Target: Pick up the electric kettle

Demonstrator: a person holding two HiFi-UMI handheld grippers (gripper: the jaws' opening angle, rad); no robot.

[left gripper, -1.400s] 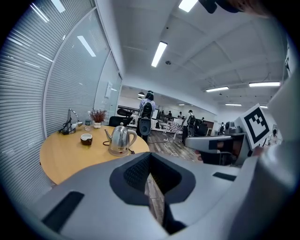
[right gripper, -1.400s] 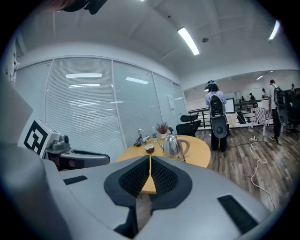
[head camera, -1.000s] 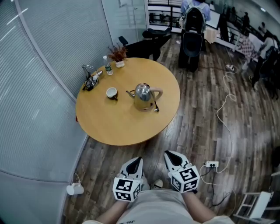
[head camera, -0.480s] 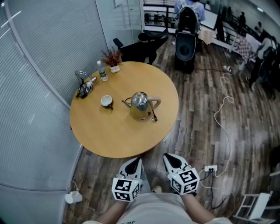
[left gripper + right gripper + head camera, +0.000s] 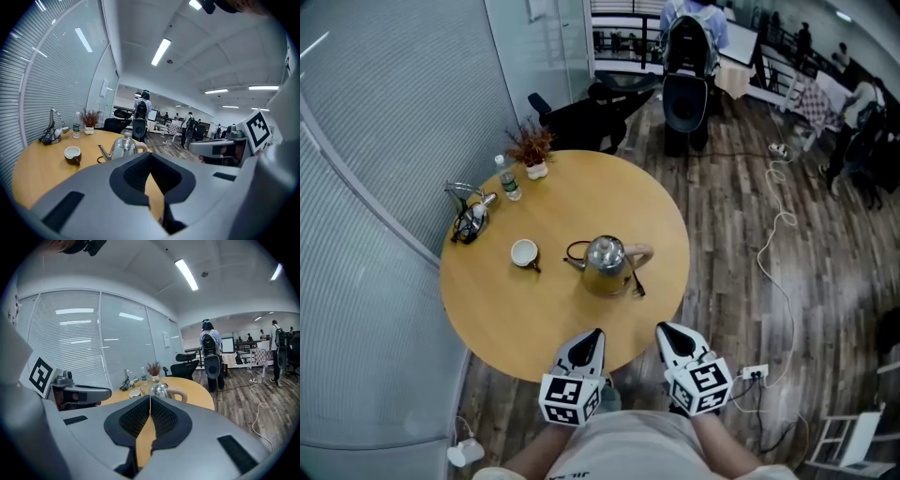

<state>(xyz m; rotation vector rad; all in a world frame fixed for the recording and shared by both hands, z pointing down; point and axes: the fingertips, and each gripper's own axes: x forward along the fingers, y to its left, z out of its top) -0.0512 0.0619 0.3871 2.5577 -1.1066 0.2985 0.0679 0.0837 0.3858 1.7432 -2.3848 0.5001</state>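
A steel electric kettle with a beige handle stands upright on the round wooden table, right of centre; it also shows as the kettle and the kettle in the gripper views. My left gripper hangs at the table's near edge, jaws together, nothing between them. My right gripper is beside it, just off the table's edge, jaws shut and empty. Both sit well short of the kettle and point toward it.
A white cup sits left of the kettle, a black cord loop by its spout. A wire rack, a water bottle and a small potted plant stand at the table's far left. A black chair is behind; cables cross the floor on the right.
The table and kettle have drawn nearer in the head view. Both grippers have moved forward from over the floor to the table's near edge; their jaws have stayed together.
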